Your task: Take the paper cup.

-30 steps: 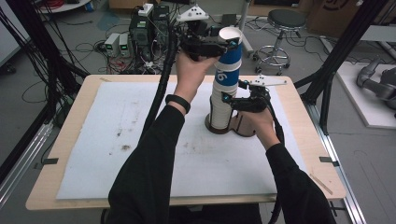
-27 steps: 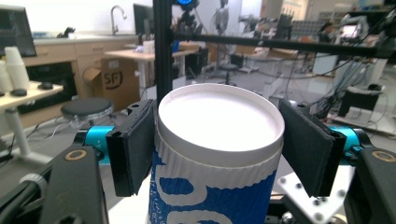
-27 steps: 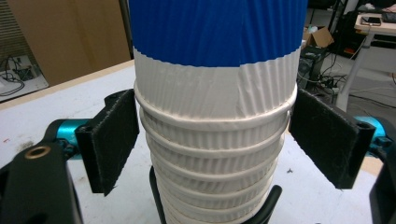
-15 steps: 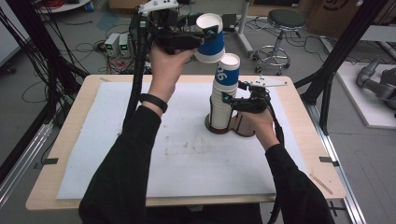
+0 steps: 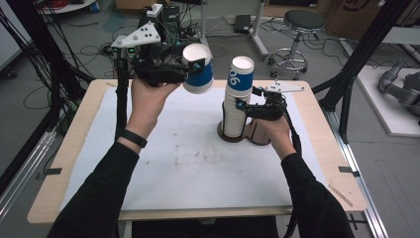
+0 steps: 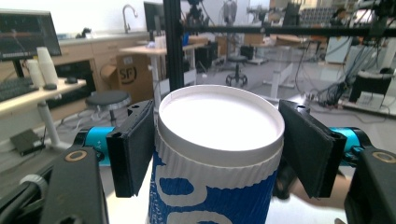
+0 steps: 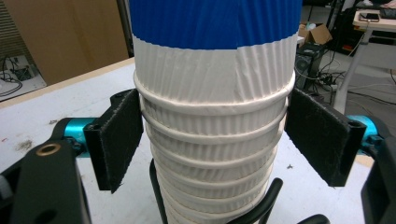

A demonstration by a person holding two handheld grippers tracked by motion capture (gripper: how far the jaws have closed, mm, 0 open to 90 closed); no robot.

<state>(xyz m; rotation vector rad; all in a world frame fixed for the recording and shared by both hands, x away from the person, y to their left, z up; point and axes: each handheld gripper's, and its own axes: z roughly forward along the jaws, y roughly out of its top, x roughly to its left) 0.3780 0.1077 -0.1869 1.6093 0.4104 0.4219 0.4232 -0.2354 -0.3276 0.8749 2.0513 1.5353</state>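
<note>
L gripper: pads clamped on both sides of a single blue-and-white ribbed paper cup, just under its rolled rim. In the L gripper view the same cup sits between the two black pads, mouth toward the camera, inside plain white. Cup is lifted clear of the table, over its far edge, tilted a bit, well apart from the stack.

R gripper: jaws have just been closing, w/ the stack of ribbed paper cups between them. R gripper view: both pads stand just beside the stack, a small gap showing each side, so not pressing; medium width. Jaws sit level w/ the nested white rims, below the blue band of the top cup.

Stack stands upright on a dark round holder base, approx. centre-right of the white mat covering the wooden table. R hand rests low by the base; L hand raised.

Beyond the table: grey floor w/ cables, round black stool.
</note>
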